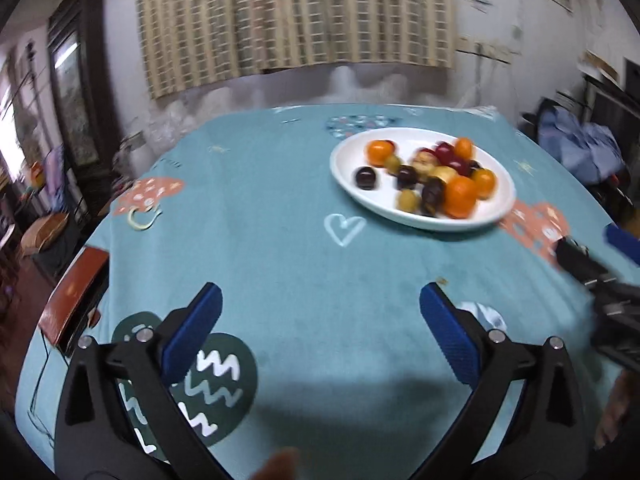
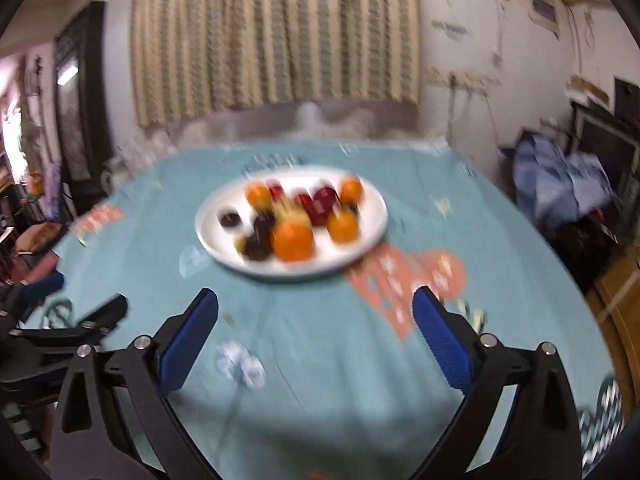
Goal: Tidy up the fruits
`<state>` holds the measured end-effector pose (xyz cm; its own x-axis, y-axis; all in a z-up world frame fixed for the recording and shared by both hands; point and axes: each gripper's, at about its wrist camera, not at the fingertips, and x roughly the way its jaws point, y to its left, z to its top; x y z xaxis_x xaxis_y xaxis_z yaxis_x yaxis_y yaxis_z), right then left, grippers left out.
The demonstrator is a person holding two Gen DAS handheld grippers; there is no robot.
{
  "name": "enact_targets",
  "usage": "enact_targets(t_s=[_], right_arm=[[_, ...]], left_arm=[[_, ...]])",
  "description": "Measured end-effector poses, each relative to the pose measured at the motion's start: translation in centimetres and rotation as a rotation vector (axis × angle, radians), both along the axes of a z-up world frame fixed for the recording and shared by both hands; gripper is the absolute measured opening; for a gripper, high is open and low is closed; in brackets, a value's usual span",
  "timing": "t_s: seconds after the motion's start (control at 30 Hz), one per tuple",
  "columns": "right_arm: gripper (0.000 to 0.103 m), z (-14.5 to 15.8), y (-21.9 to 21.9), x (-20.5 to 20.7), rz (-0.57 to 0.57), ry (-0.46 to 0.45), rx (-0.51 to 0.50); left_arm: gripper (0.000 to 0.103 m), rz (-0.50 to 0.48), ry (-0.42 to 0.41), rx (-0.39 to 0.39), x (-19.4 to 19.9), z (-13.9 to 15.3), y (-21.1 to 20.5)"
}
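Note:
A white oval plate [image 1: 500,196] sits on the teal tablecloth, far right in the left wrist view and at centre [image 2: 372,232] in the blurred right wrist view. It holds several fruits: oranges [image 1: 460,197], dark plums [image 1: 365,178], red fruits [image 1: 450,156] and green ones [image 1: 409,200]. My left gripper [image 1: 320,300] stands open over bare cloth, well short and left of the plate, nothing between its blue pads. My right gripper [image 2: 315,304] is open too, empty, just short of the plate. The right gripper's fingers [image 1: 580,256] show at the left view's right edge.
A teal tablecloth [image 1: 280,208] with printed hearts and coloured shapes covers the table. A reddish-brown chair back [image 1: 76,296] stands at the table's left edge. Striped curtain on the far wall; clothes and furniture [image 2: 560,184] are piled to the right. The left gripper [image 2: 60,320] shows at the right view's left edge.

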<state>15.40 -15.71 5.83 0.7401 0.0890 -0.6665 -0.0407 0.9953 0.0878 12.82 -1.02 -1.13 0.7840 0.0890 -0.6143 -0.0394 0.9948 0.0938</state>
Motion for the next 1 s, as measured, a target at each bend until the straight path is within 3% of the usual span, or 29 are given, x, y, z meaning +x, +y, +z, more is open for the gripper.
enact_targets(t_s=[0.2,0.53,1.0], right_arm=[[0.099,-0.2,0.7,-0.2,-0.012,-0.011,-0.059],[0.102,-0.5,0.0,0.0,-0.01,0.031,-0.001],[0.102,-0.6,0.1,-1.1,-0.012,0.028,-0.017]], left_arm=[[0.101,-0.004,-0.073,0.023,-1.2,0.6,-0.4],[0.101,-0.036,-0.08,0.03,-1.4,0.8,-1.0],[0.101,-0.033,-0.065,-0.016,-1.1,0.7,-0.5]])
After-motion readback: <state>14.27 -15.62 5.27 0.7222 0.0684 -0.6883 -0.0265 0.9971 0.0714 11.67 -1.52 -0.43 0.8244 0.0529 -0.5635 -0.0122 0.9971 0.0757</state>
